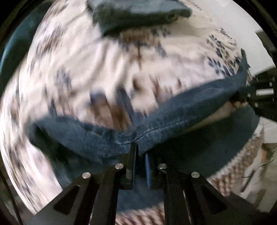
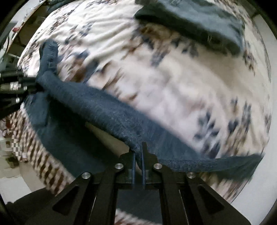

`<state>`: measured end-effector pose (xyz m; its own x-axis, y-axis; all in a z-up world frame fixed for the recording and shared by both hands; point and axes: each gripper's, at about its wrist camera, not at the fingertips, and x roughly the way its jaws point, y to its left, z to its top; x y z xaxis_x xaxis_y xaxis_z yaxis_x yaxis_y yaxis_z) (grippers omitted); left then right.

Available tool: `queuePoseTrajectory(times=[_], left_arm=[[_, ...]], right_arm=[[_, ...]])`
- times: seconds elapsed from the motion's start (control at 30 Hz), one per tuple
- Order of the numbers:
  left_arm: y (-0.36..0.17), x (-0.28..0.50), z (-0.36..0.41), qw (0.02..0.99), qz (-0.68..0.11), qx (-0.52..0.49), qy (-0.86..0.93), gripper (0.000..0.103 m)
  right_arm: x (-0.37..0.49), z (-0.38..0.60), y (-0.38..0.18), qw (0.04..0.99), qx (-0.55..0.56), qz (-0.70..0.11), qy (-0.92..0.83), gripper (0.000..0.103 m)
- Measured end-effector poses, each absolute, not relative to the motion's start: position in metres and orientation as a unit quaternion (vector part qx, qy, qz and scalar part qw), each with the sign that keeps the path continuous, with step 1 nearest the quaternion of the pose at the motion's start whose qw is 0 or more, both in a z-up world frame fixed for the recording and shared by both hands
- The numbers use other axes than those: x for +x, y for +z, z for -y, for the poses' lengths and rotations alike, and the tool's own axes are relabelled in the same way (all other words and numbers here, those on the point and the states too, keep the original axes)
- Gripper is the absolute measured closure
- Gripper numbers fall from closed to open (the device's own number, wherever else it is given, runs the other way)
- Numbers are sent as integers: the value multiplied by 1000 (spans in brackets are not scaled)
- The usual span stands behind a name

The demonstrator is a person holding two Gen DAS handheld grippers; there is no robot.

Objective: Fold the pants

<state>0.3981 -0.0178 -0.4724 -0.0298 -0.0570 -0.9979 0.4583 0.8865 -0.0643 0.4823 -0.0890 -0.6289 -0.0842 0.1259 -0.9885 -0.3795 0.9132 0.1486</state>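
Dark blue pants [image 1: 181, 110], matt woven denim with a stitched seam, pinched at the left gripper [image 1: 136, 147] tips. Both grippers, the right gripper [image 2: 138, 148] included: matt black plastic with bright, polished metal pins. Ahead of them, bedspread [image 2: 155, 83]: soft, creased printed cloth, and folded garments [image 1: 138, 13] in matt cloth

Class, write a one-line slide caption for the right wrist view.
Right gripper pinches blue pants above a floral bedspread; left gripper holds the far end.
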Motion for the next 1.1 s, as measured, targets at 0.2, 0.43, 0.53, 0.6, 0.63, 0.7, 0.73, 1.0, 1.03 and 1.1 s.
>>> queuePoseTrajectory(times=[0.2, 0.43, 0.53, 0.6, 0.63, 0.7, 0.73, 1.0, 1.03, 1.1], left_arm=[[-540, 330, -6, 644, -756, 41, -111, 96], [-575, 325, -22, 630, -774, -14, -65, 94], [-557, 320, -19, 642, -764, -6, -66, 87], [-540, 309, -20, 651, -757, -5, -63, 70], [-535, 306, -20, 651, -757, -8, -61, 44], [-523, 297, -27, 652, -756, -31, -48, 11], [-517, 294, -30, 654, -754, -44, -38, 10], [-475, 319, -53, 743, -665, -53, 57, 10], [-480, 326, -51, 744, -664, -48, 65, 10], [-491, 344, -56, 743, -663, -42, 85, 10]], right_arm=[[375, 68, -651, 623, -87, -757, 175, 96], [351, 63, -708, 601, -74, -786, 122, 89], [353, 68, -700, 595, -37, -793, 124, 34], [351, 76, -681, 596, 3, -791, 137, 2], [349, 80, -673, 598, 12, -789, 138, 2], [345, 92, -655, 603, 34, -786, 131, 2], [345, 101, -644, 608, 55, -783, 120, 2], [407, 217, -604, 666, 148, -729, -62, 2], [419, 235, -606, 672, 145, -722, -83, 2], [445, 265, -617, 672, 153, -718, -103, 2]])
